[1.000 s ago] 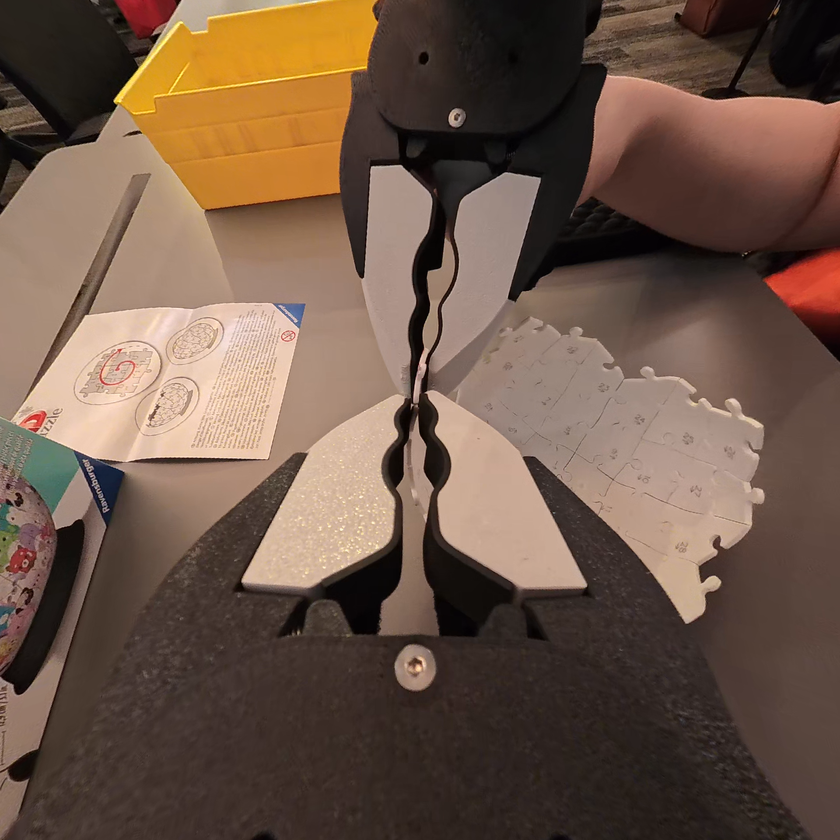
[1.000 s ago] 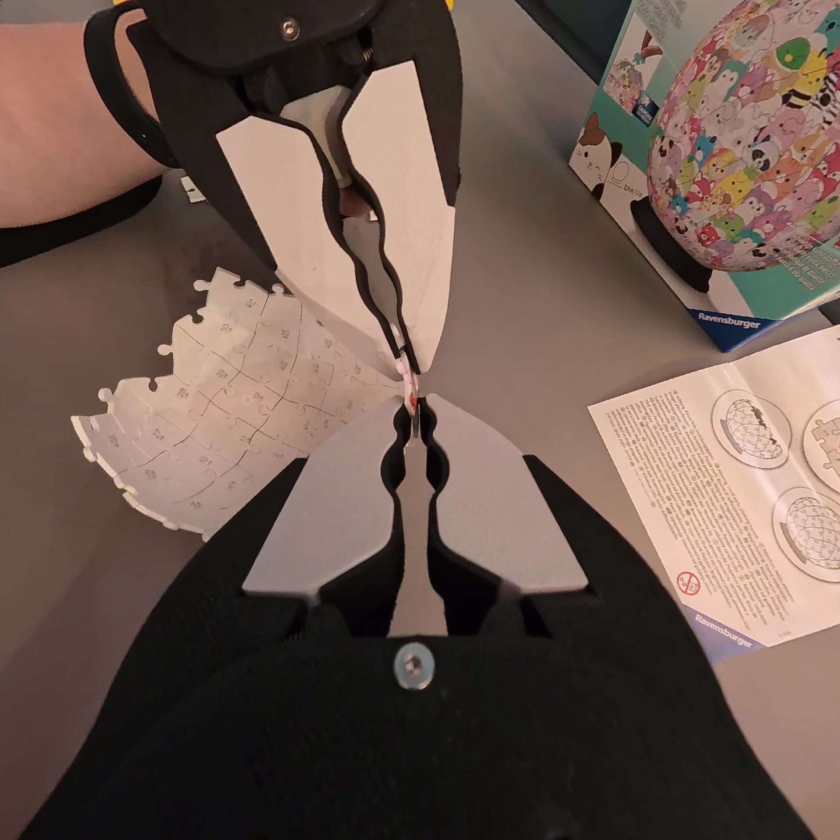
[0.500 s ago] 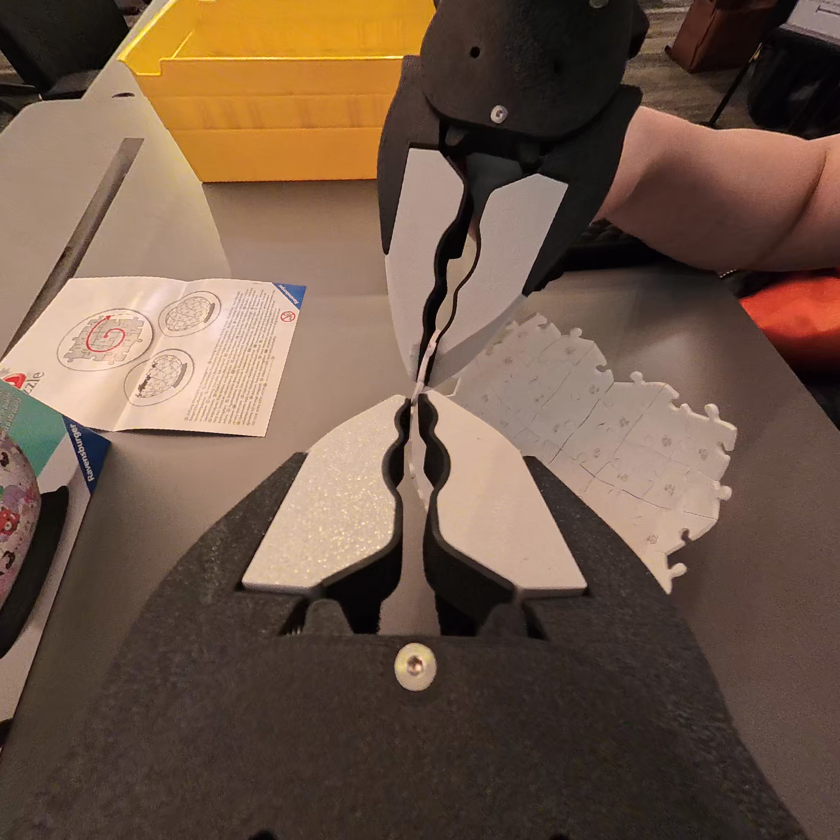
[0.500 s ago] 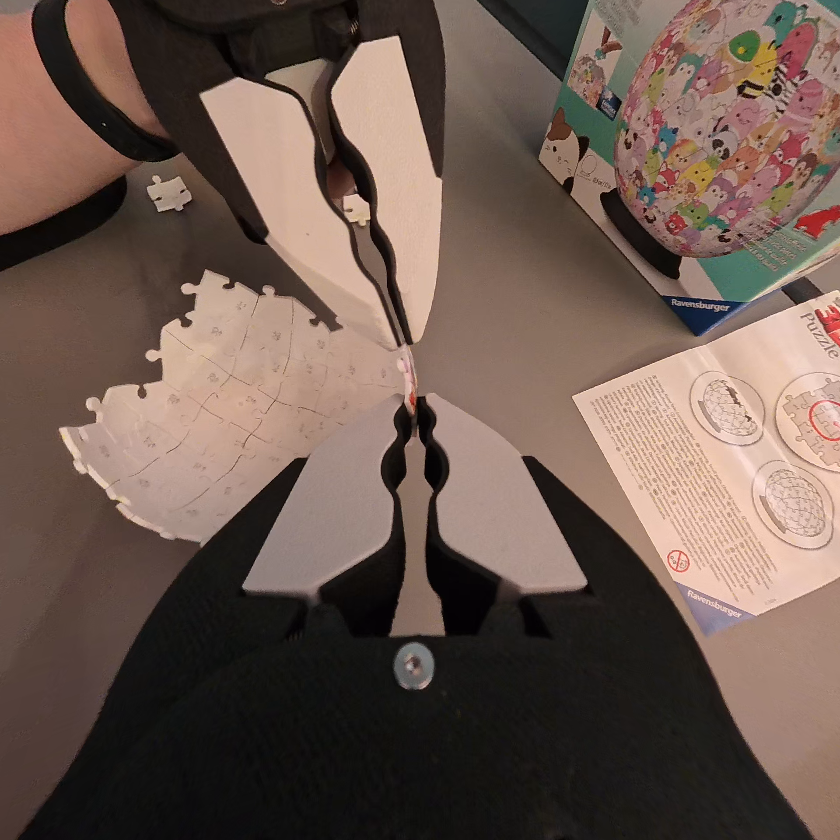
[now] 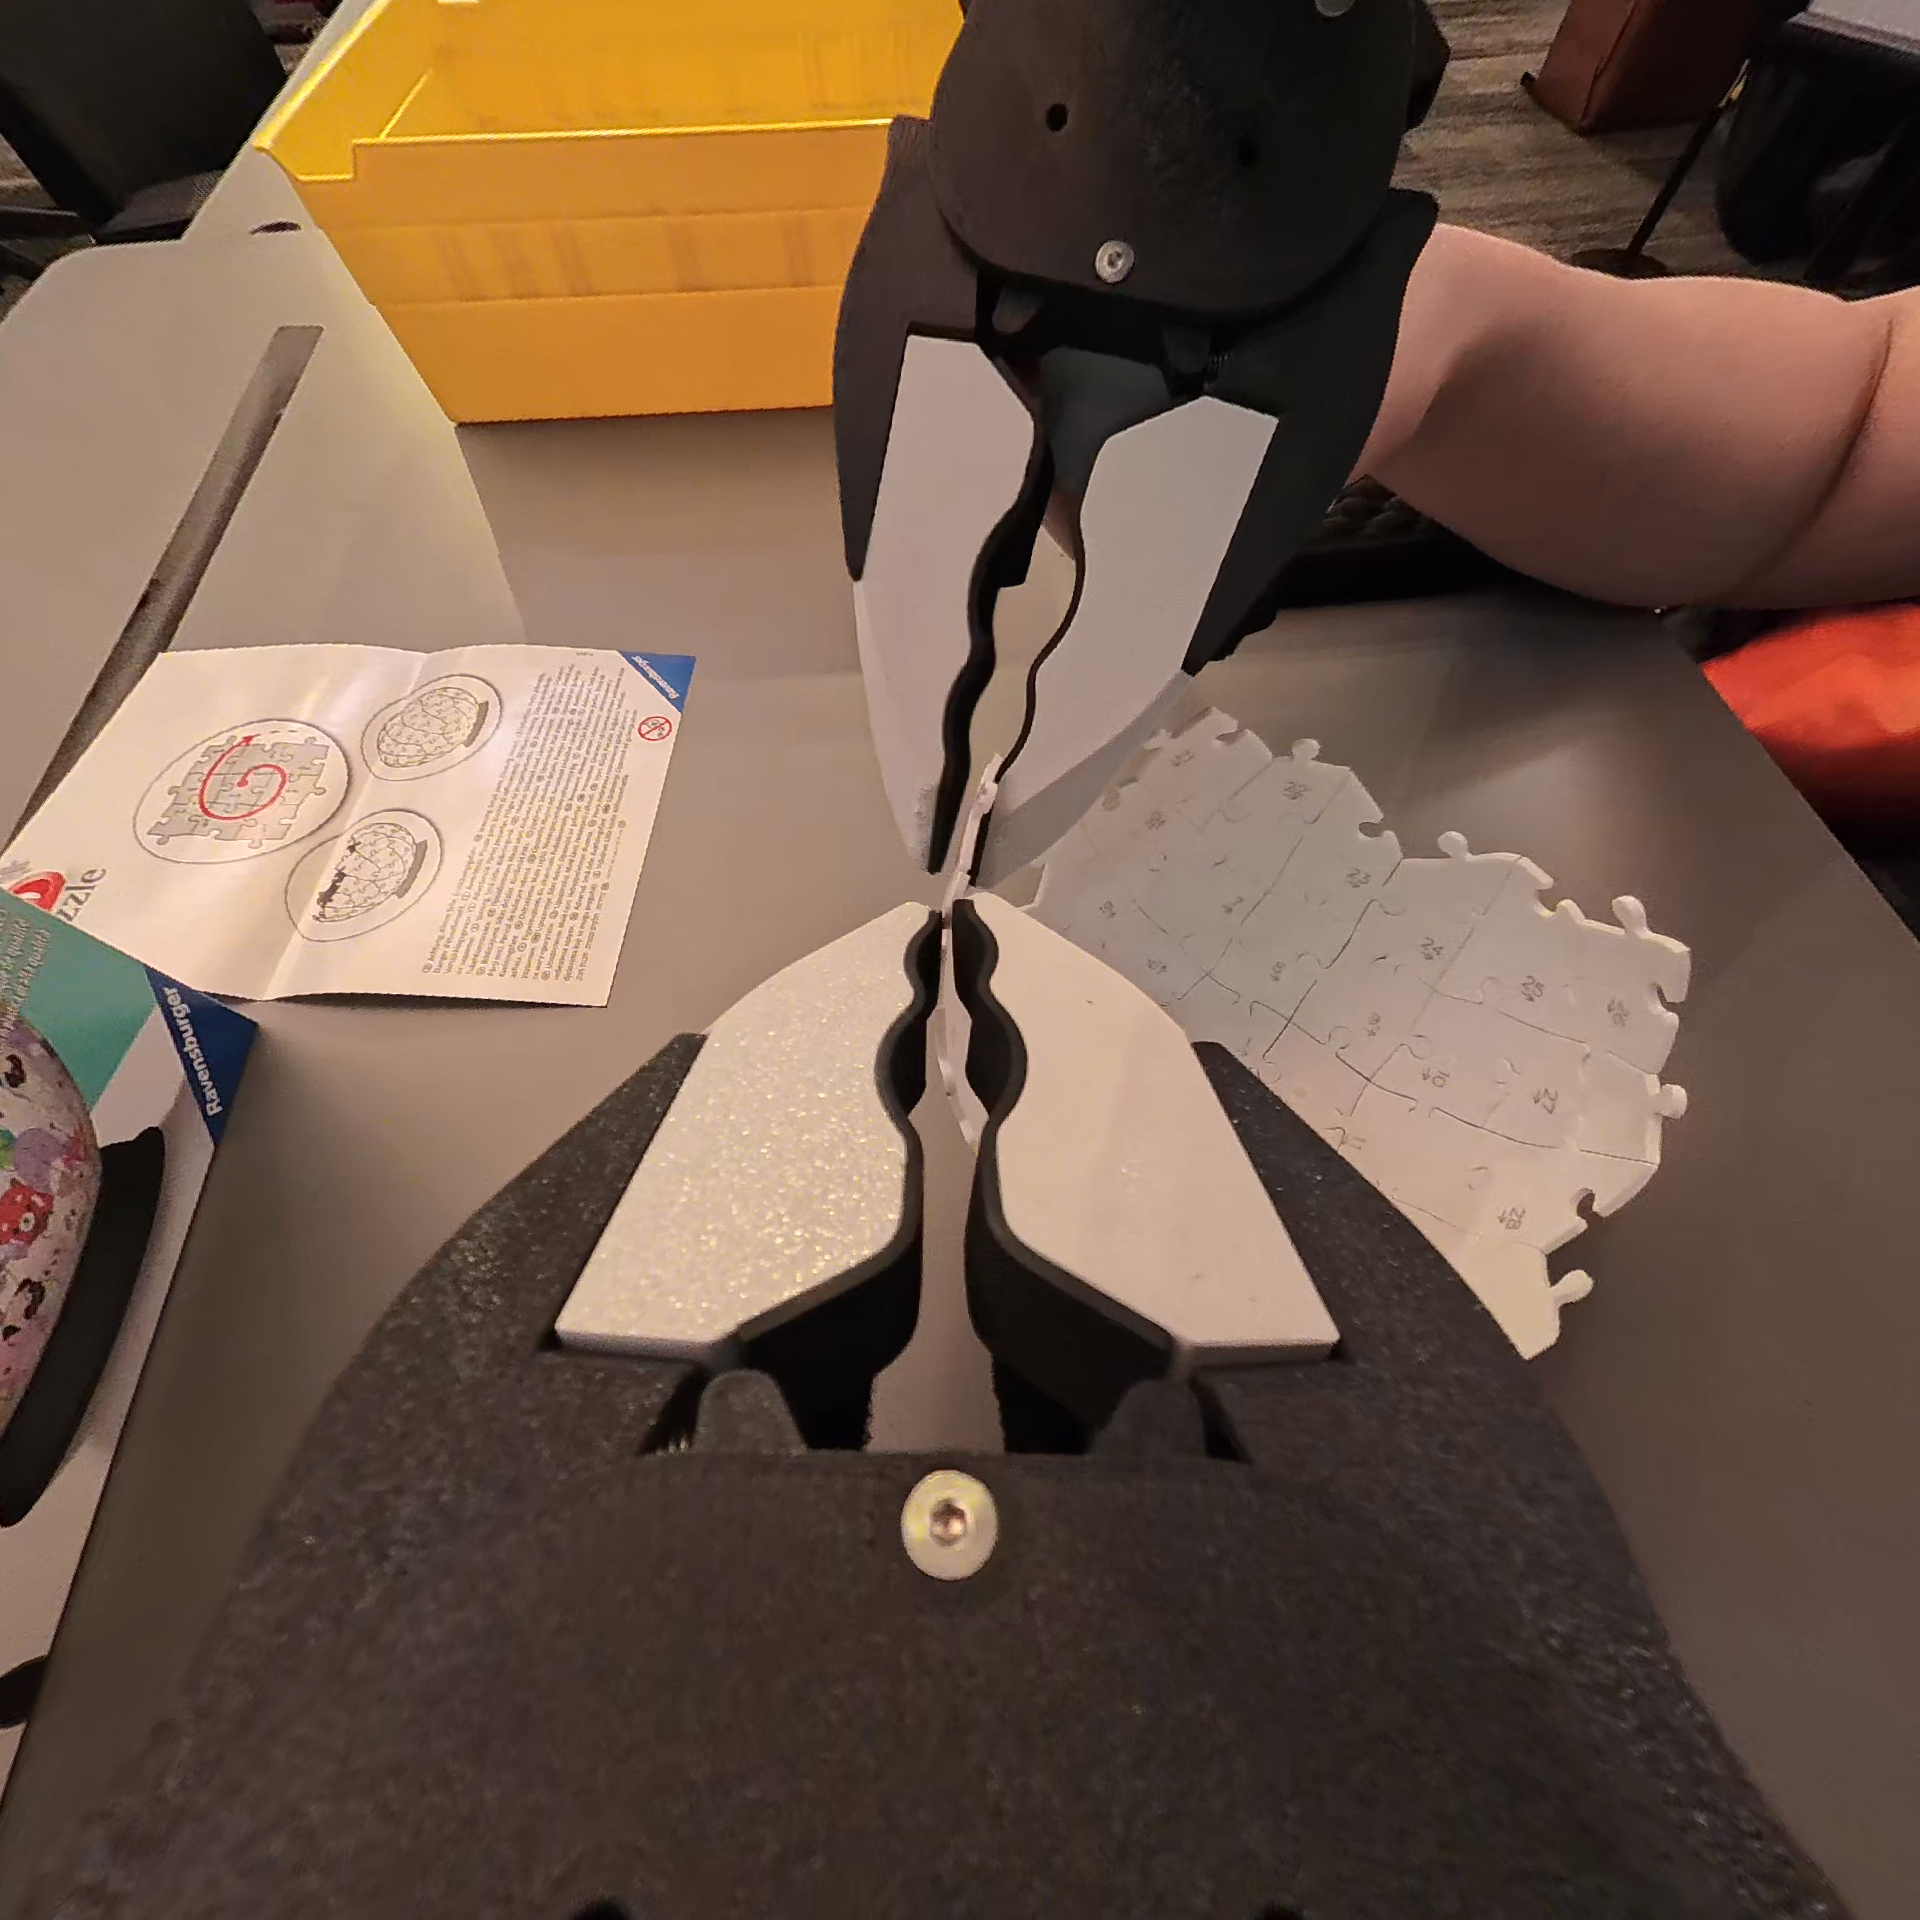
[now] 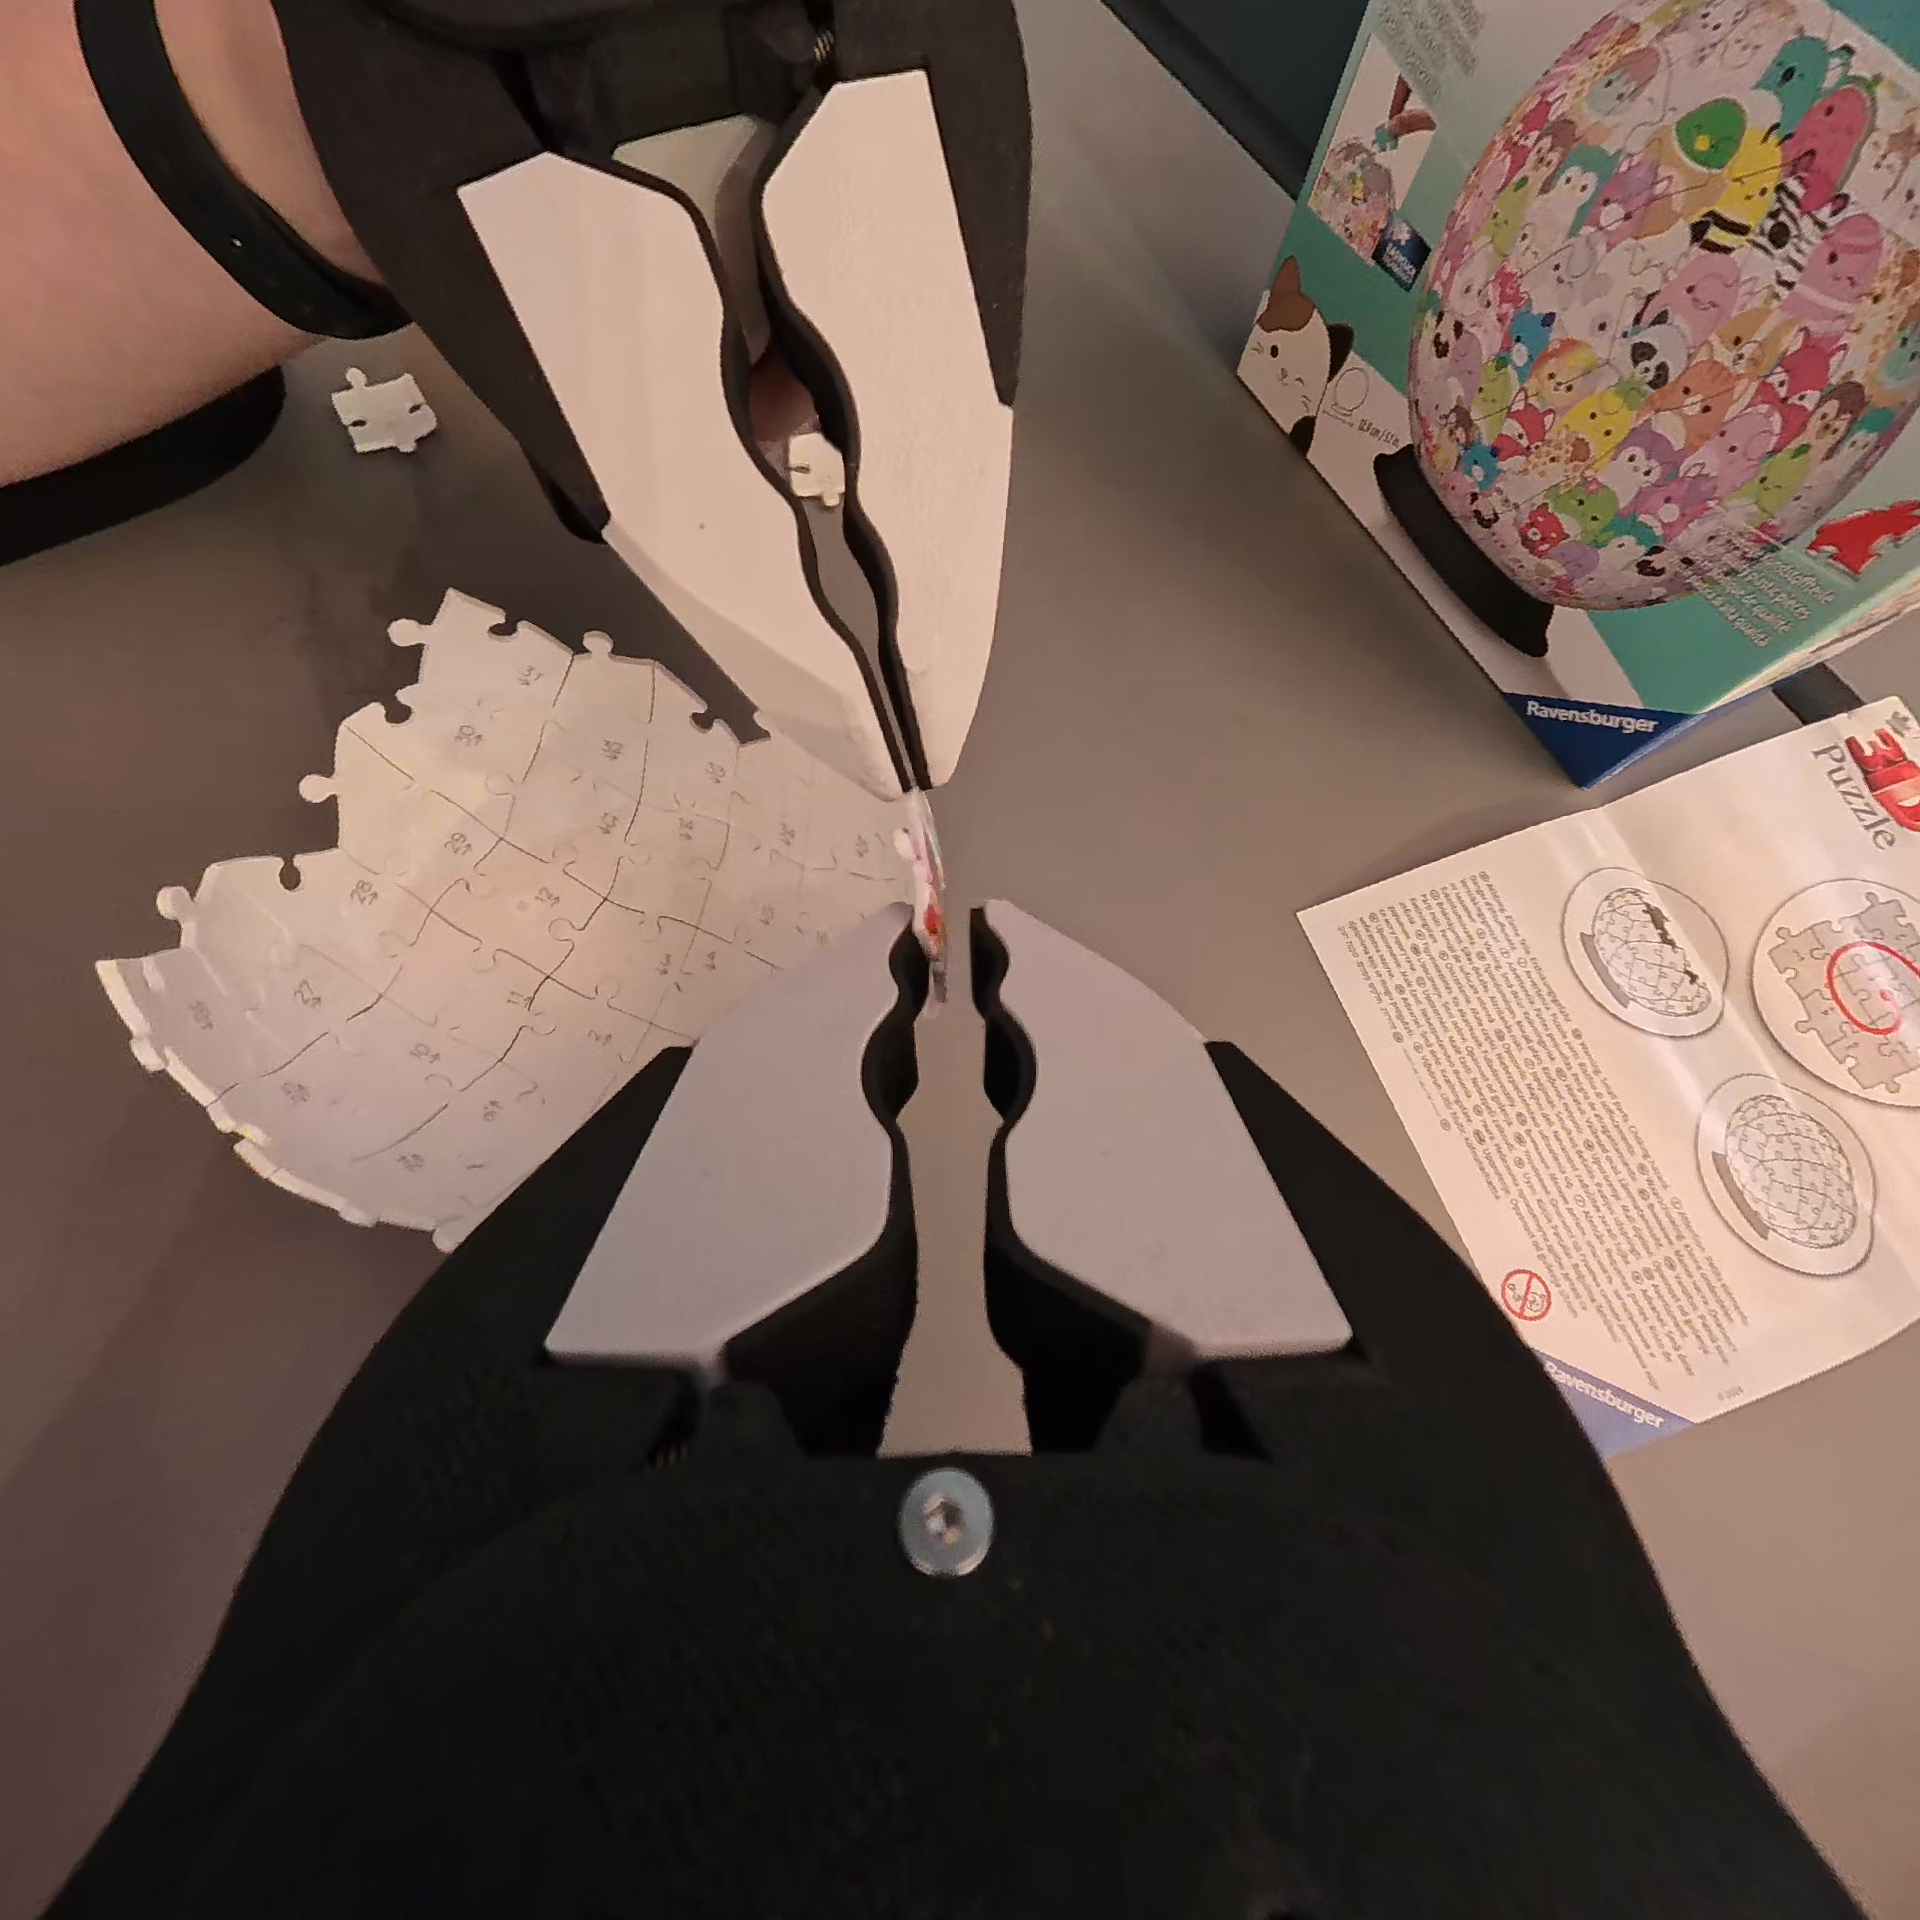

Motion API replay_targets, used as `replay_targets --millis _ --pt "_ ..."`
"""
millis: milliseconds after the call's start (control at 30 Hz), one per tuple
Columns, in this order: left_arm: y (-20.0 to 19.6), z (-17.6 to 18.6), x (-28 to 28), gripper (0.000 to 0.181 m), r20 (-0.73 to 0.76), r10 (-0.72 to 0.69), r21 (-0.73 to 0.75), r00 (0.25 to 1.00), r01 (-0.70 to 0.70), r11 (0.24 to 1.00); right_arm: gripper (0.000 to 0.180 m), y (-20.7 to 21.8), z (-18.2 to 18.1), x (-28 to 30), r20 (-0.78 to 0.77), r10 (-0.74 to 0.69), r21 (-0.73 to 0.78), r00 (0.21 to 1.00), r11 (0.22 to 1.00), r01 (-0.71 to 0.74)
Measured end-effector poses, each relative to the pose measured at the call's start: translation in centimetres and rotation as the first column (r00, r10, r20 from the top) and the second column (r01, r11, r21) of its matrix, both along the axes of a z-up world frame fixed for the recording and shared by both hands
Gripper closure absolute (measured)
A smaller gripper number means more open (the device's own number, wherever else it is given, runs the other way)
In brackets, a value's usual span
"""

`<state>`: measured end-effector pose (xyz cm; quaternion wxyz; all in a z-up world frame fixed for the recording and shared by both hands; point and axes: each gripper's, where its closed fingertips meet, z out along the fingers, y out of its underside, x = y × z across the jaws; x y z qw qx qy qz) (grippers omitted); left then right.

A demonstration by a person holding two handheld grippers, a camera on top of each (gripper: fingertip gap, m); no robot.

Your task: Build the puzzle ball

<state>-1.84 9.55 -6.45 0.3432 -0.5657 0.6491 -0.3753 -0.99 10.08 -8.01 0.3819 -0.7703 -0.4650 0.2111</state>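
Right gripper (image 6: 956, 935) has eased apart since half a second ago, so a slim gap now shows at its tips around the rim of the shell (image 5: 1403, 987). Left gripper (image 5: 940, 920) is clamped on that same rim, tip to tip with the other. The white curved shell rests on the table (image 5: 727, 520), inner side up. A leaflet (image 5: 416, 810) and box (image 6: 1662, 364) lie beside the shell, with a loose piece (image 6: 379, 410) and a yellow bin (image 5: 623, 260) beyond it.
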Motion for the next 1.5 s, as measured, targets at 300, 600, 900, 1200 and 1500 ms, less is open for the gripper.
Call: replay_targets --millis 300,600,900,1200,1500 --pt "-0.2 0.0 0.2 0.180 0.004 -0.007 0.001 1.000 0.007 1.000 0.176 -0.3 -0.2 -0.2 0.037 0.019 -0.006 0.999 1.000 -0.019" --pt "-0.2 0.0 0.2 0.180 0.002 -0.004 0.001 1.000 0.004 1.000 0.175 -0.3 -0.2 -0.2 0.034 0.018 -0.024 0.999 1.000 -0.017" --pt "-0.2 0.1 0.2 0.180 0.007 -0.008 -0.005 1.000 0.009 1.000 0.172 -0.5 -0.7 0.2 0.033 0.044 -0.066 0.998 0.997 -0.042" --pt "-0.3 0.2 0.3 0.180 0.009 -0.008 0.000 1.000 0.008 1.000 0.176 -0.6 -0.8 0.2 0.071 0.000 -0.091 0.997 0.996 0.006" --pt "-0.2 0.1 0.3 0.180 0.004 -0.002 -0.003 1.000 0.002 1.000 0.167 0.0 0.8 -0.3 0.044 -0.004 0.028 0.999 1.000 0.003"
